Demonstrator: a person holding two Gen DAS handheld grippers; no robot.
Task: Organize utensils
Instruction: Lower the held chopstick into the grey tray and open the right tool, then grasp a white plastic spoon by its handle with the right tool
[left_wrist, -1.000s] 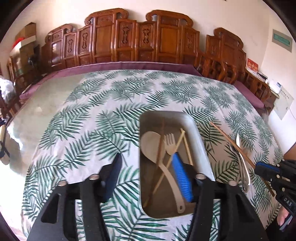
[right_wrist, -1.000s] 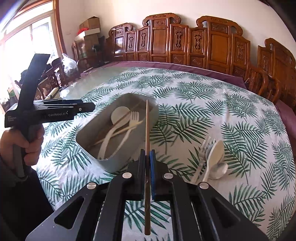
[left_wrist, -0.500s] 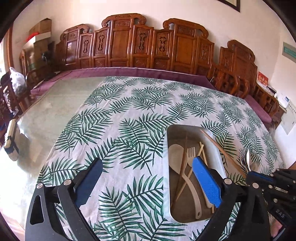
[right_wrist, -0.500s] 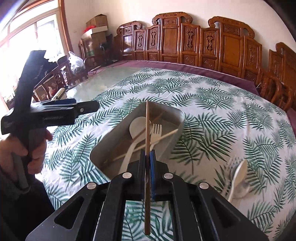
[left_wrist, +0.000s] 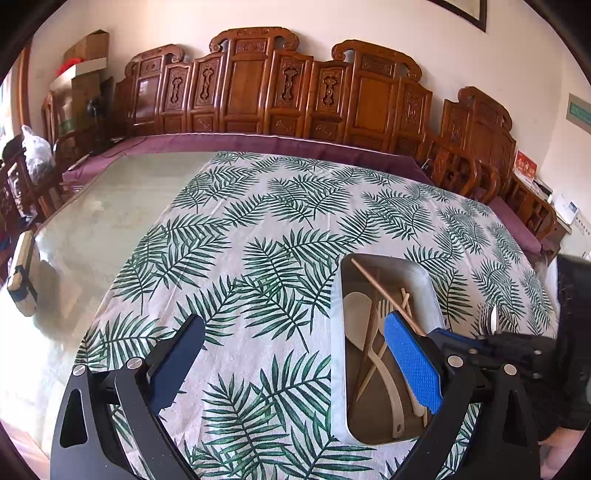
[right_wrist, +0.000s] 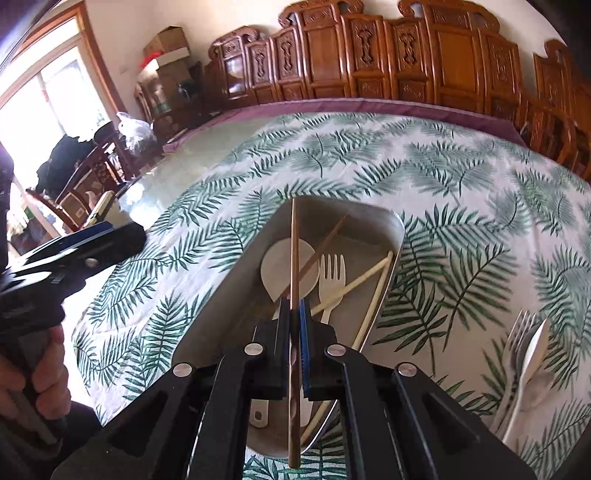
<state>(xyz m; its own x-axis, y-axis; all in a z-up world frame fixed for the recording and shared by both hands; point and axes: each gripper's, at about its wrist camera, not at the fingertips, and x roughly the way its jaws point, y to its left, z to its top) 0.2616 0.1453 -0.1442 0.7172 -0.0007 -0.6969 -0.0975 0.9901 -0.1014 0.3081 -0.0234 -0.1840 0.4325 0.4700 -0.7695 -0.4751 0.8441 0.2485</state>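
Tray (right_wrist: 397, 225) holds spoon, fork, chopsticks. Right gripper (right_wrist: 294, 325) clamped on chopstick (right_wrist: 293, 236) over tray; left gripper (left_wrist: 295, 354) wide, empty. Fork and spoon (right_wrist: 528, 354) left on cloth.

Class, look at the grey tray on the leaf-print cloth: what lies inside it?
Inside the tray lie a beige spoon, a beige fork, pale chopsticks and one brown chopstick. The right gripper covers their handles and part of the tray floor.

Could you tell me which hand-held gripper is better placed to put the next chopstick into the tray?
Right: its hand-held gripper already clamps a chopstick above the tray; the left is open, empty.
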